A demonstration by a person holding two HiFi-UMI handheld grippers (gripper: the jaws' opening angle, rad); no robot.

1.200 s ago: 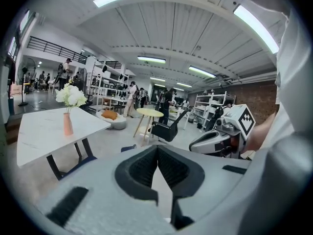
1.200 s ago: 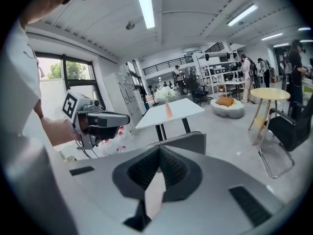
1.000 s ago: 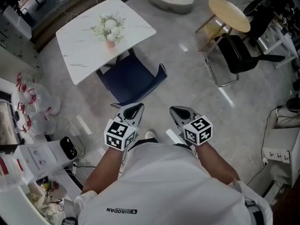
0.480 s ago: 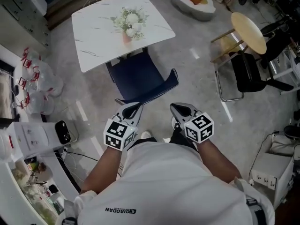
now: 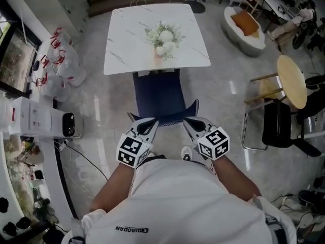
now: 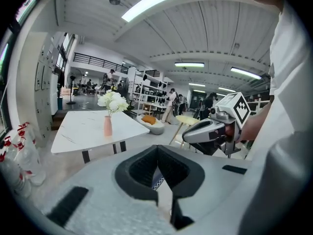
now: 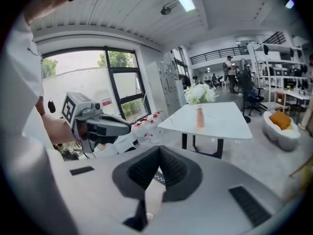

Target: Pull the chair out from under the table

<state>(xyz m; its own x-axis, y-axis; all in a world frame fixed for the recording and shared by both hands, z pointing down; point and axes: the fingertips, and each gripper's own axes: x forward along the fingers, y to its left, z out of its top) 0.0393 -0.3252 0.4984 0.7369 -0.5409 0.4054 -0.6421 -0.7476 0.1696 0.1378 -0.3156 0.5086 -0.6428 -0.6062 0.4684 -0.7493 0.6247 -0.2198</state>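
Note:
A dark blue chair (image 5: 160,98) stands partly under the white marble table (image 5: 127,34), its backrest (image 5: 167,118) toward me. A pink vase of white flowers (image 5: 161,40) rests on the tabletop. My left gripper (image 5: 151,122) hovers just before the backrest's left end, jaws shut and empty. My right gripper (image 5: 187,121) is shut and empty by the backrest's right end. In the left gripper view the jaws (image 6: 157,166) meet, with the table (image 6: 90,126) beyond and the right gripper (image 6: 215,126) at right. The right gripper view shows shut jaws (image 7: 159,168), the table (image 7: 215,121) and the left gripper (image 7: 95,124).
White plastic bags (image 5: 58,67) lie left of the table. White boxes and a dark device (image 5: 67,124) crowd the left edge, with cables on the floor. At right stand a round wooden stool (image 5: 289,80), a black chair (image 5: 279,128) and a white lounge seat (image 5: 246,29).
I have turned so the table and chair swung from the upper left to straight ahead. Both grippers now sit close to the chair's backrest, still shut.

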